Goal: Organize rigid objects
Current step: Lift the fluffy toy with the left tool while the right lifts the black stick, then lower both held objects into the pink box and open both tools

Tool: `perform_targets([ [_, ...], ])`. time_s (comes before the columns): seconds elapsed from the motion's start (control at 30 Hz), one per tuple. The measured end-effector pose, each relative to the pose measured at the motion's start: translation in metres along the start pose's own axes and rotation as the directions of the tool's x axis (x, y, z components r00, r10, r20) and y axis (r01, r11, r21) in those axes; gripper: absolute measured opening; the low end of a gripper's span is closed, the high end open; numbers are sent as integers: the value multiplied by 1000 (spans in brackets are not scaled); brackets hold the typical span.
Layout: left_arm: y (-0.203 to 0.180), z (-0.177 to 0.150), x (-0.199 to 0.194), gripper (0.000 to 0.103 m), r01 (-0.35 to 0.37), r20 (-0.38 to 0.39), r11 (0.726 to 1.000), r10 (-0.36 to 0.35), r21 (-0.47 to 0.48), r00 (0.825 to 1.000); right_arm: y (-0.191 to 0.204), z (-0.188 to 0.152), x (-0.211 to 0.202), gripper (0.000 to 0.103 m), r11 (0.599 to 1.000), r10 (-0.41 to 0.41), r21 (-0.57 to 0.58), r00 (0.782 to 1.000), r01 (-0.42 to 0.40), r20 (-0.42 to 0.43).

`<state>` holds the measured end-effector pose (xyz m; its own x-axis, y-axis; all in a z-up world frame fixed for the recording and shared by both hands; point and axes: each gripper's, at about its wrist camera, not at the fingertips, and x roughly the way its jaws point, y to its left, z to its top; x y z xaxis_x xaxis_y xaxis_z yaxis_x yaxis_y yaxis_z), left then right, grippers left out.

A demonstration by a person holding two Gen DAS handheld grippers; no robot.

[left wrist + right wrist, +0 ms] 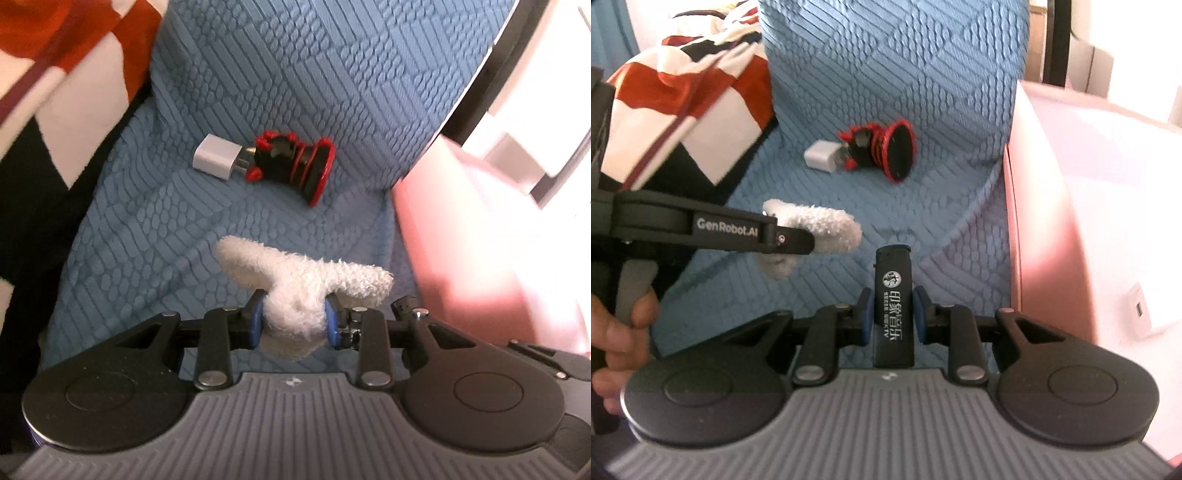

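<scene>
My left gripper (295, 321) is shut on a fluffy white cloth piece (306, 280), squeezed between its blue pads and held above the blue textured seat cover (177, 236). In the right wrist view that same gripper (798, 240) comes in from the left with the white cloth piece (827, 227) in its tips. My right gripper (893, 315) is shut on a black lighter (893, 314) with white print, held upright. Further back on the cover lie a white charger plug (218, 158) (823, 156) and a black-and-red chess piece (295, 162) (882, 149), touching each other.
A pink box (1089, 221) (480, 251) stands to the right, with a small white item (1141, 310) inside it. A red, white and black patterned fabric (687, 107) (55, 66) lies at the left. A person's hand (620, 332) grips the left gripper's handle.
</scene>
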<state>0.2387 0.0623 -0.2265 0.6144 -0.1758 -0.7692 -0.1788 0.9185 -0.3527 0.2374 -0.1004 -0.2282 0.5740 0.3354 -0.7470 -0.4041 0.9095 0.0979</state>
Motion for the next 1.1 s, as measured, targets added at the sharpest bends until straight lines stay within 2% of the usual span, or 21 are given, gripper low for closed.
perform_targets([
  [0.27, -15, 8, -29, 38, 20, 12, 1000, -19, -21, 1000, -11, 25, -30, 26, 1000, 13, 25, 999, -14, 30],
  [0.6, -56, 39, -63, 38, 38, 39, 999, -39, 18, 998, -32, 59, -70, 26, 1000, 4, 23, 996, -6, 91],
  [0.83, -85, 56, -73, 38, 76, 27, 997, -76, 12, 997, -61, 81, -101, 26, 999, -48, 19, 990, 46, 135],
  [0.93, -104, 67, -78, 38, 87, 38, 995, -89, 40, 995, -74, 92, -115, 26, 999, -43, 24, 989, 40, 141],
  [1.1, -141, 81, -83, 38, 98, 28, 987, -102, 126, 994, -90, 111, -142, 26, 996, -80, -19, 981, 85, 179],
])
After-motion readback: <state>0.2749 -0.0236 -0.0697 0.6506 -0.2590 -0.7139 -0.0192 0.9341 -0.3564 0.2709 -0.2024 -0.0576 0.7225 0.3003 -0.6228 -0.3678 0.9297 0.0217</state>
